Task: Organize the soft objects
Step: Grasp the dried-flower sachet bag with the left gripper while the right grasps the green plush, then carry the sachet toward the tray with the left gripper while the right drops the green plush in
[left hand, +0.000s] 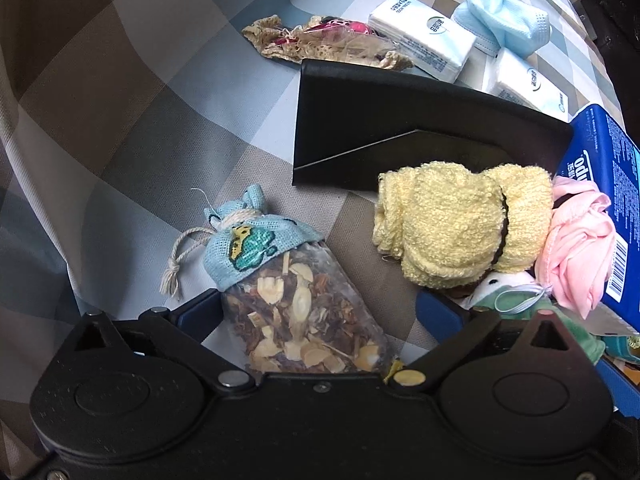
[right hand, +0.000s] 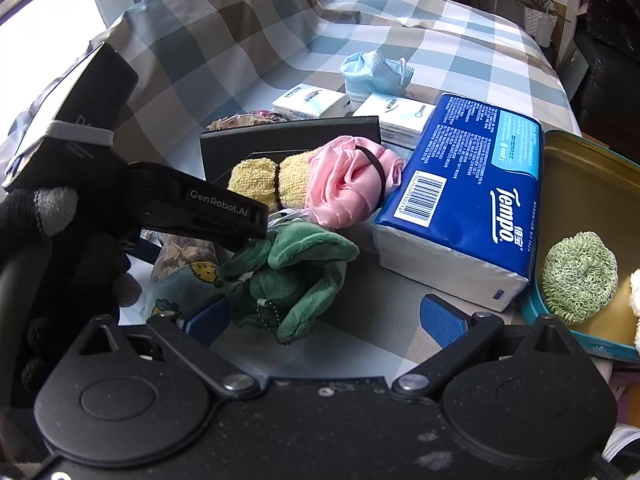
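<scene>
A sachet of dried herbs [left hand: 296,300] with a light blue cloth top lies between the wide-open fingers of my left gripper [left hand: 320,312], which is not closed on it. A rolled yellow towel [left hand: 460,220] and a pink cloth [left hand: 580,240] lie to its right. My right gripper [right hand: 324,316] is open and empty, with a green plush toy [right hand: 296,272] by its left finger. The towel [right hand: 272,180], the pink cloth [right hand: 348,184] and the left gripper body [right hand: 208,208] show in the right wrist view.
A black case [left hand: 400,128], white tissue packs [left hand: 424,36], a blue face mask [left hand: 504,16] and a lace pouch [left hand: 320,40] lie on the checked cloth. A blue Tempo tissue pack [right hand: 472,192] sits beside a teal tin [right hand: 580,184] holding a green scrubber [right hand: 580,276].
</scene>
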The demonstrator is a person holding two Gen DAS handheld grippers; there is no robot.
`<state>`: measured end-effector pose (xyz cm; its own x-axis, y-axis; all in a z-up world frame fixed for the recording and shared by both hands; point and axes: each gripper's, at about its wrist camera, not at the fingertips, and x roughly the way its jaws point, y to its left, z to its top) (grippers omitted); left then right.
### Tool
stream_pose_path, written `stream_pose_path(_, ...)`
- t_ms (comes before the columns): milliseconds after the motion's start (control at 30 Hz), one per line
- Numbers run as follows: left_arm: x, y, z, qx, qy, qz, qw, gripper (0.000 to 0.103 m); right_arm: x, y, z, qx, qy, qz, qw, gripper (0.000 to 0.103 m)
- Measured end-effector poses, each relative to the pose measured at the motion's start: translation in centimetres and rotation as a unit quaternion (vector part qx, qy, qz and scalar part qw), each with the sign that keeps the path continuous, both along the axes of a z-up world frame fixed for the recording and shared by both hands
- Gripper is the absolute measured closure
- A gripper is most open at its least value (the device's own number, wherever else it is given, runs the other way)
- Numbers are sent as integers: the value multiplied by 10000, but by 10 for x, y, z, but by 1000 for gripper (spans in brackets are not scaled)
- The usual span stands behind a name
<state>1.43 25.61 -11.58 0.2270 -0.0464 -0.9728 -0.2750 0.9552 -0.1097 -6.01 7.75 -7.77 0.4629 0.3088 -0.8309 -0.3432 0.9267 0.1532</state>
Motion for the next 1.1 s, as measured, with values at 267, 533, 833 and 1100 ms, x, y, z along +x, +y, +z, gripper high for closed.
stream_pose_path(267, 5, -8, -6, 68, 55, -48, 10000, 5, 18, 12, -17, -147, 157, 0, 9998, 2)
stream_pose_path(533, 10, 6, 14, 257, 8, 67, 9996, 58, 21, 36, -19, -414, -154, 253, 9987, 2)
stream_pose_path(833, 12, 20, 17, 185, 69, 346, 9992, 62, 31, 46, -26, -266, 91, 366, 9989, 40)
stream_pose_path(1100, 14, 18, 34, 273, -68, 412, 9988, 62, 11, 33, -10, 7, 134, 521, 9986, 43)
